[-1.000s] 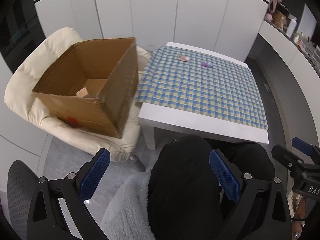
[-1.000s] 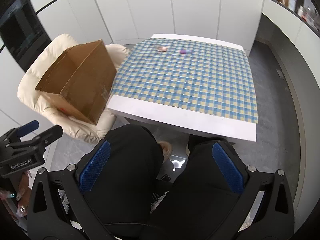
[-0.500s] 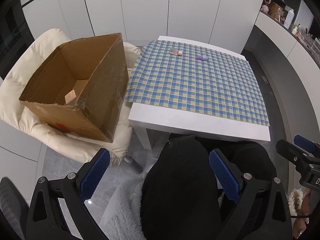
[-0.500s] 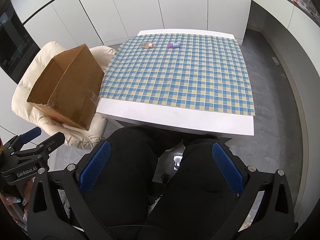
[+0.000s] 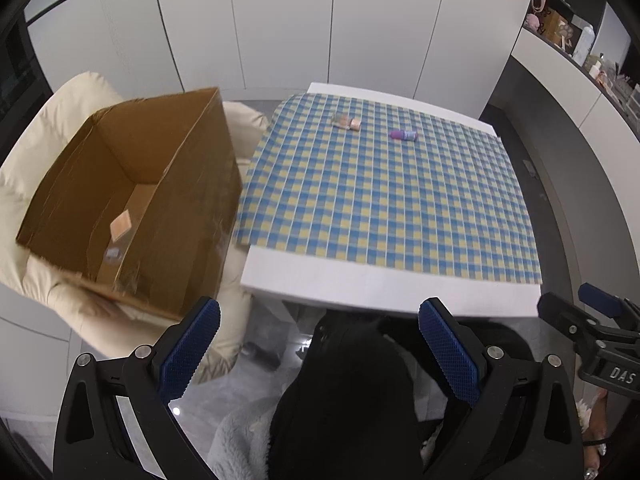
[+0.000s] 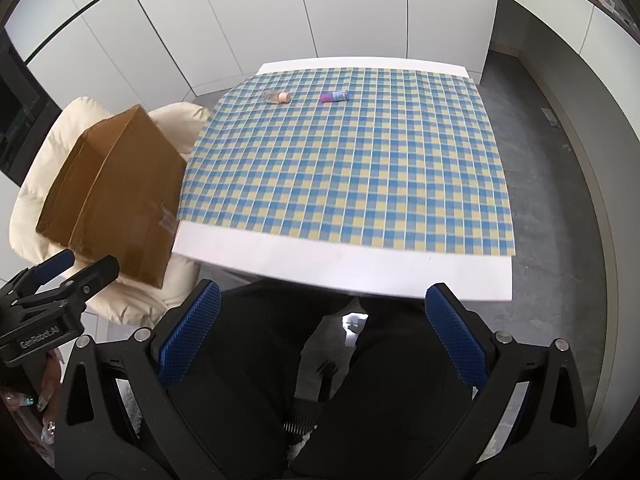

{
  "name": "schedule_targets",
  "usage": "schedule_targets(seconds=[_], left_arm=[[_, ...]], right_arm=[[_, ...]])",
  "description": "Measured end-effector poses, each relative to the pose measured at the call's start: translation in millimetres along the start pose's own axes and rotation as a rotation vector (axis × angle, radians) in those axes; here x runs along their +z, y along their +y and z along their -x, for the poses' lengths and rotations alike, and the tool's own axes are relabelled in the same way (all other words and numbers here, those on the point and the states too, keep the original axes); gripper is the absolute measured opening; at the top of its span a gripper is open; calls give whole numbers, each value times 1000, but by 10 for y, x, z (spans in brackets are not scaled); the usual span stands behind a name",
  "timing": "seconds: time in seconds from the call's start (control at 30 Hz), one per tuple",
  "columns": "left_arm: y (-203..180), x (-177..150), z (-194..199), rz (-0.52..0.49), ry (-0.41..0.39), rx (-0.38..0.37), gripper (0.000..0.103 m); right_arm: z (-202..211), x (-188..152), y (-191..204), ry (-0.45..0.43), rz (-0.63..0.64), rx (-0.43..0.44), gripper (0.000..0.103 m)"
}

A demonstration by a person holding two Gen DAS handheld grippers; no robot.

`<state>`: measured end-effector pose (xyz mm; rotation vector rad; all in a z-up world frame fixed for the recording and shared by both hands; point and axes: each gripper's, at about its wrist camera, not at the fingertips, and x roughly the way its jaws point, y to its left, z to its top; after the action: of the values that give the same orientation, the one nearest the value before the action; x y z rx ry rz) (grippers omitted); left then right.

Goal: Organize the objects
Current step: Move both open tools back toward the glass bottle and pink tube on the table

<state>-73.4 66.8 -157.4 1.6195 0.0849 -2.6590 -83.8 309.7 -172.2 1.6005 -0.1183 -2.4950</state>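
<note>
Two small items lie at the far side of the checked tablecloth [image 5: 380,200]: a clear bottle with a peach cap [image 5: 347,122] [image 6: 279,96] and a purple tube [image 5: 403,135] [image 6: 335,97]. An open cardboard box [image 5: 132,208] [image 6: 116,196] rests on a cream armchair [image 5: 36,160] left of the table. My left gripper [image 5: 320,354] and right gripper [image 6: 323,338] both hover open above the person's dark-clad lap, short of the table's near edge, with nothing between the fingers. A peach patch shows on the box floor.
The white table [image 6: 340,264] stands before white cupboard doors [image 5: 280,20]. A counter with shelves of small items [image 5: 580,48] curves along the right. Grey floor [image 6: 560,200] lies to the right of the table. A grey fleece sleeve [image 5: 240,440] shows at the bottom.
Both grippers have risen and moved forward toward the table, so the table and box fill more of each view. The jaws stayed open and nothing on the table moved.
</note>
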Motion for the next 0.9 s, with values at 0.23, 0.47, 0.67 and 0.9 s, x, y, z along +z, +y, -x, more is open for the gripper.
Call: schedule_targets(seconds=[0.23, 0.47, 0.67, 0.9], left_arm=[[-87, 309, -223, -11, -6, 9, 100], [-221, 729, -615, -21, -2, 15, 100], [-321, 1108, -1033, -48, -16, 33, 100], [-311, 1564, -1691, -6, 52, -9, 100]], right_arm=[[-256, 331, -1, -1, 2, -13, 103], [-649, 678, 54, -14, -7, -26, 103], [-1111, 1074, -8, -22, -25, -34, 103], [-1694, 1546, -113, -23, -42, -54, 103]])
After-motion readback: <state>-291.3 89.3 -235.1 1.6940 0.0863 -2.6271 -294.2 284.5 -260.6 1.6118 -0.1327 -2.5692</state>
